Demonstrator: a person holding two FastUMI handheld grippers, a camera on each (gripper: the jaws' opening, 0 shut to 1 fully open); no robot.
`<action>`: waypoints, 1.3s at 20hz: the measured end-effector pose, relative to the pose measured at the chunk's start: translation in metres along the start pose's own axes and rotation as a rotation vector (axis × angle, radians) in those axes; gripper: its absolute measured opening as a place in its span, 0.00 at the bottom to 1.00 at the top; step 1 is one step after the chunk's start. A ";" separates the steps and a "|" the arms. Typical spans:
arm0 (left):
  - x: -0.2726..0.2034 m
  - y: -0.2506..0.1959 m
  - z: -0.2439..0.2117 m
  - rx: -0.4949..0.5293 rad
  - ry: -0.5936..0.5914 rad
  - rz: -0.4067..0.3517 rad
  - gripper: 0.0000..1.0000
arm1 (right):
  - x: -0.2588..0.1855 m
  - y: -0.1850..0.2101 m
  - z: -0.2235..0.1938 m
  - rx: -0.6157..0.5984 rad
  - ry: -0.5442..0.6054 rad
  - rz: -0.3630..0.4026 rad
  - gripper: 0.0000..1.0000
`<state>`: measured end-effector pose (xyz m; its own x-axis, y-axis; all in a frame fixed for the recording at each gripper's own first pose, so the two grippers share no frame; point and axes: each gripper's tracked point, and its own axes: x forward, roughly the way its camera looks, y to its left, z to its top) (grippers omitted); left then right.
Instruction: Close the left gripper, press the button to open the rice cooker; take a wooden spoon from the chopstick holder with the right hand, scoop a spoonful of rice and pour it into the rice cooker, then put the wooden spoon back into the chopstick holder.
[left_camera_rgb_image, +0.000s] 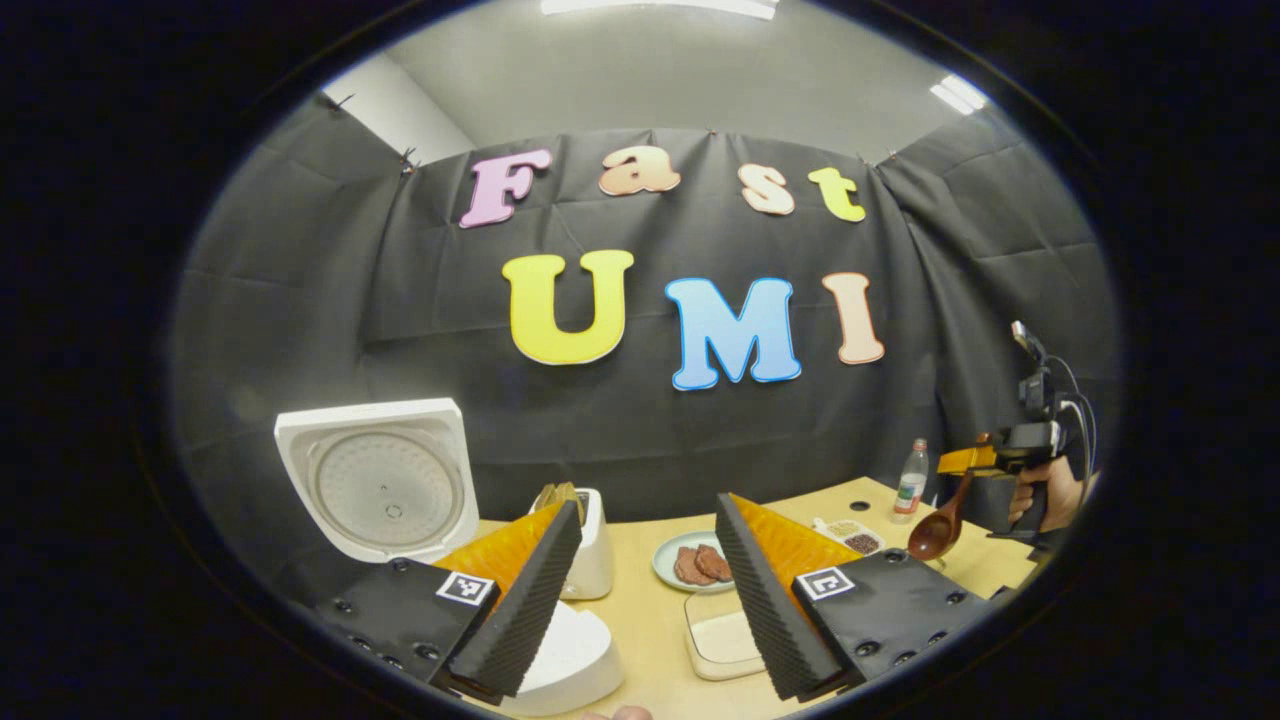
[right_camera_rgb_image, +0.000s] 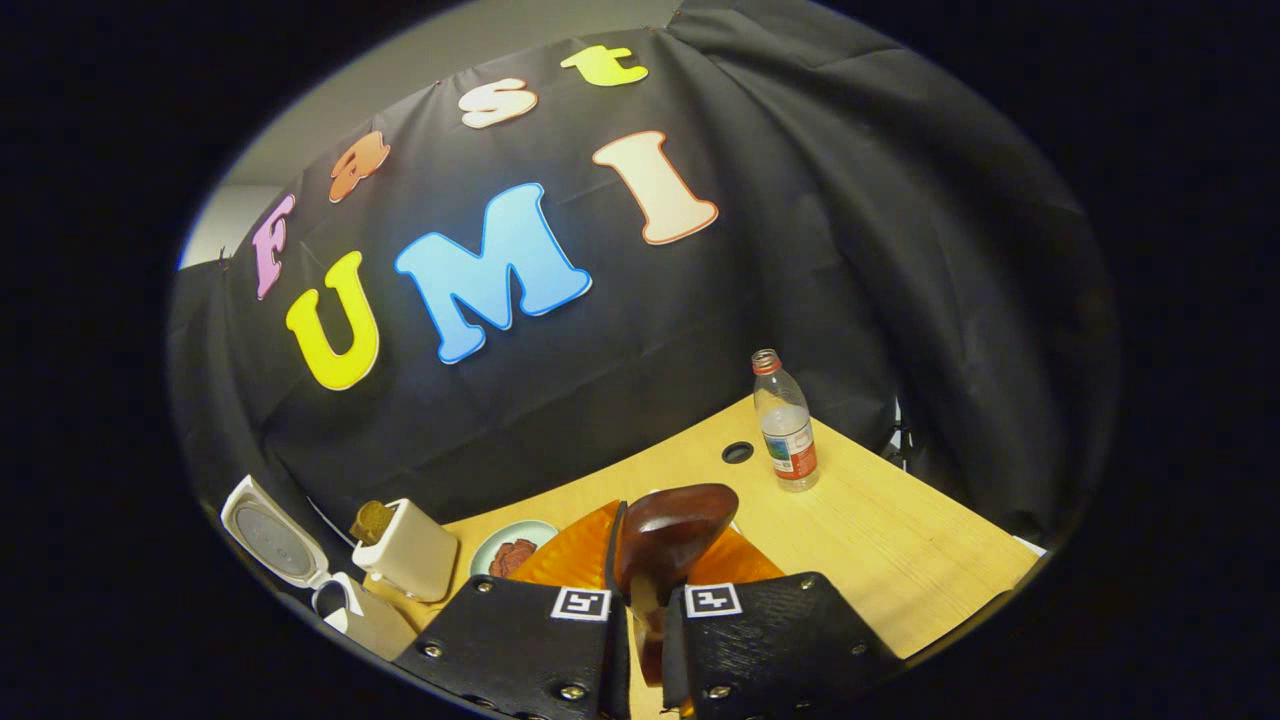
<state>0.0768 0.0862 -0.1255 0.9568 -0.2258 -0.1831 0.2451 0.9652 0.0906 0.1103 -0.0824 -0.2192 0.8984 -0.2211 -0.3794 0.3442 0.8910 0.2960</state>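
The wooden spoon (right_camera_rgb_image: 668, 535) is up in the air, pinched by its handle in the right tool (right_camera_rgb_image: 637, 640), above the surface (right_camera_rgb_image: 880, 540). The left tool (left_camera_rgb_image: 640, 590) is wide and holds nothing. The rice cooker (left_camera_rgb_image: 385, 485) stands with its lid up, beside the chopstick holder (left_camera_rgb_image: 590, 545). The smooth handle might slip or twist when the spoon digs into the rice (left_camera_rgb_image: 853, 535), and grains could spill on the way.

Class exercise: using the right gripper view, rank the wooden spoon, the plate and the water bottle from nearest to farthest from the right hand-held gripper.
1. Wooden spoon: clamped in the right hand-held gripper, bowl jutting forward.
2. Plate: on the table, just beyond the fingers on the left side.
3. Water bottle: upright farther back on the right, near the table's far edge.
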 end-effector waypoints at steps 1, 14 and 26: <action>-0.001 0.003 -0.002 -0.007 0.007 0.009 0.94 | 0.005 -0.005 -0.007 -0.013 0.009 -0.016 0.13; -0.001 0.029 0.011 -0.072 0.025 0.036 0.92 | 0.027 -0.015 -0.052 -0.296 0.019 -0.063 0.51; 0.035 0.127 0.065 -0.060 -0.049 0.186 0.96 | -0.055 0.069 0.058 -0.385 -0.194 0.116 0.97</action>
<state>0.1519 0.1927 -0.0567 0.9916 -0.0475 -0.1202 0.0550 0.9967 0.0592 0.1002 -0.0319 -0.1265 0.9723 -0.1489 -0.1802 0.1448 0.9888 -0.0355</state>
